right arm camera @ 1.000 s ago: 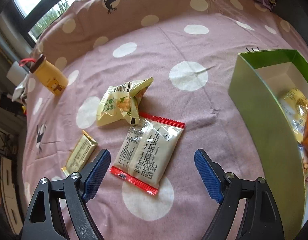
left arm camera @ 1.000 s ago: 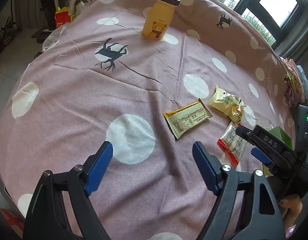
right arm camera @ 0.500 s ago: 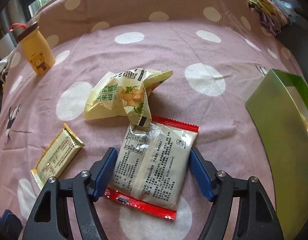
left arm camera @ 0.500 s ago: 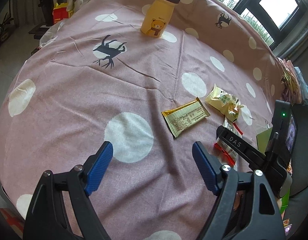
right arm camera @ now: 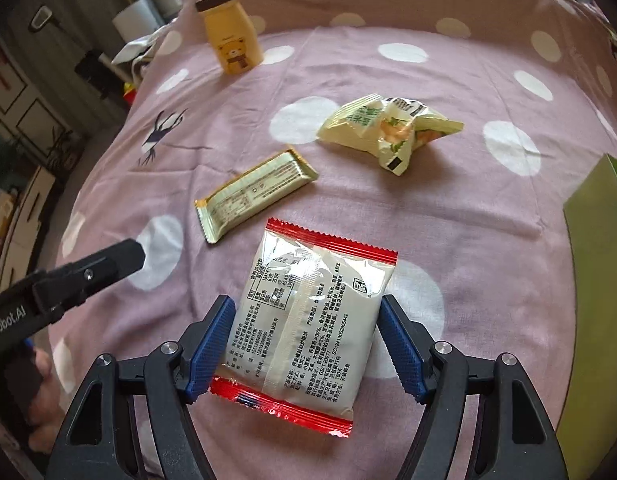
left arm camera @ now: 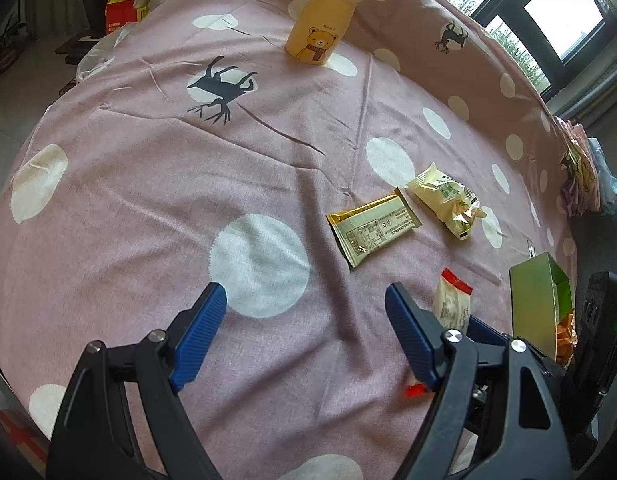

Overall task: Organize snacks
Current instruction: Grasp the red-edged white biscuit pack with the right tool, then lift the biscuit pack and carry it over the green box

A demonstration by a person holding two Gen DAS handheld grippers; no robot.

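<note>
A red-edged white snack packet (right arm camera: 308, 320) sits between the blue pads of my right gripper (right arm camera: 306, 346), which is closed onto its sides and appears to lift it off the cloth; it also shows in the left wrist view (left arm camera: 452, 304). A gold bar packet (right arm camera: 254, 194) (left arm camera: 372, 226) and a crumpled pale yellow-green snack bag (right arm camera: 388, 128) (left arm camera: 446, 204) lie on the pink dotted cloth. A green box (right arm camera: 596, 280) (left arm camera: 538, 300) stands at the right with orange snacks inside. My left gripper (left arm camera: 304, 332) is open and empty above the cloth.
A yellow bear bottle (left arm camera: 322, 34) (right arm camera: 230, 42) stands at the far side of the cloth. A pile of wrappers (left arm camera: 580, 172) lies at the far right edge. Windows are behind. The left gripper's finger (right arm camera: 92, 272) shows in the right wrist view.
My right gripper has moved in over the red-edged packet and closed on its sides. The packet has tilted and risen with it. My left gripper stays open and has barely moved.
</note>
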